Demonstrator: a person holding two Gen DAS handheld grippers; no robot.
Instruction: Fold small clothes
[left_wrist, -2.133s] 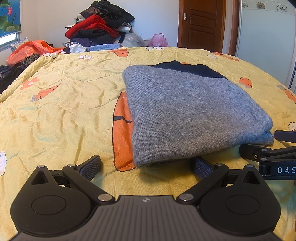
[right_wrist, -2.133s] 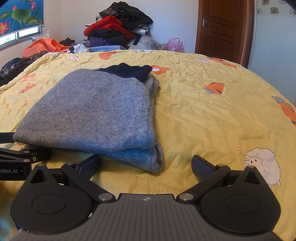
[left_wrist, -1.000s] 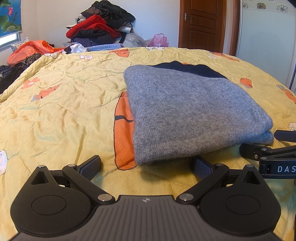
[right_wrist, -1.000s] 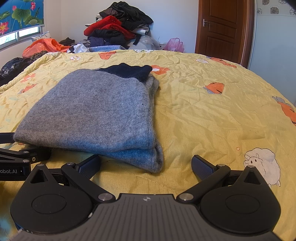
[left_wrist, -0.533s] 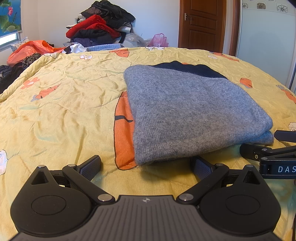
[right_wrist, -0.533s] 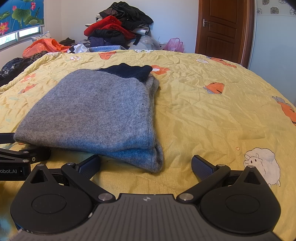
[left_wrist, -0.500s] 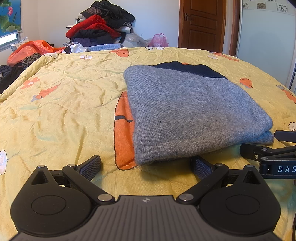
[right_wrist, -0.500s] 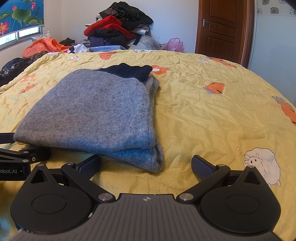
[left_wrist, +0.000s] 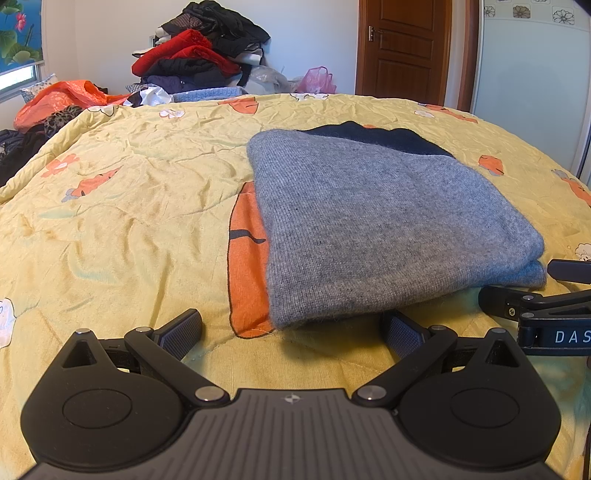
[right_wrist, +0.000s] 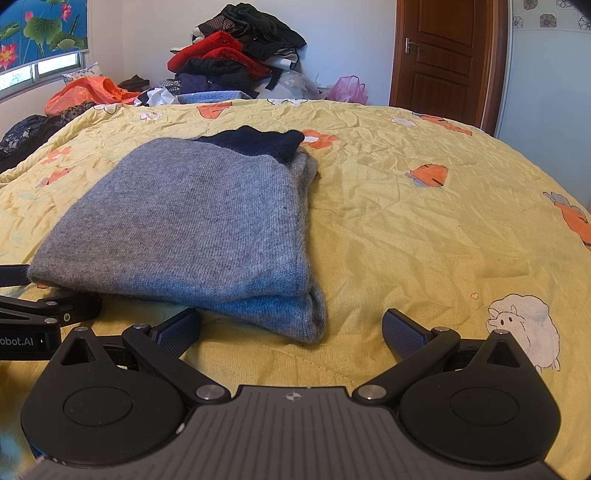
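Observation:
A grey knitted sweater (left_wrist: 376, 225) (right_wrist: 192, 229) lies folded flat on the yellow bedspread (left_wrist: 122, 221) (right_wrist: 424, 236), with a dark navy part (left_wrist: 373, 136) (right_wrist: 258, 142) showing at its far end. My left gripper (left_wrist: 291, 330) rests open just short of the sweater's near left corner, nothing between its fingers. The near right corner sits just beyond my right gripper (right_wrist: 291, 328), which is open and empty too. Each gripper shows at the edge of the other's view.
A tall pile of red, black and blue clothes (left_wrist: 199, 62) (right_wrist: 236, 62) stands beyond the bed's far edge, with orange fabric (left_wrist: 62, 99) at the far left. A brown door (left_wrist: 402, 51) (right_wrist: 443, 59) is at the back right. Bare bedspread lies left and right of the sweater.

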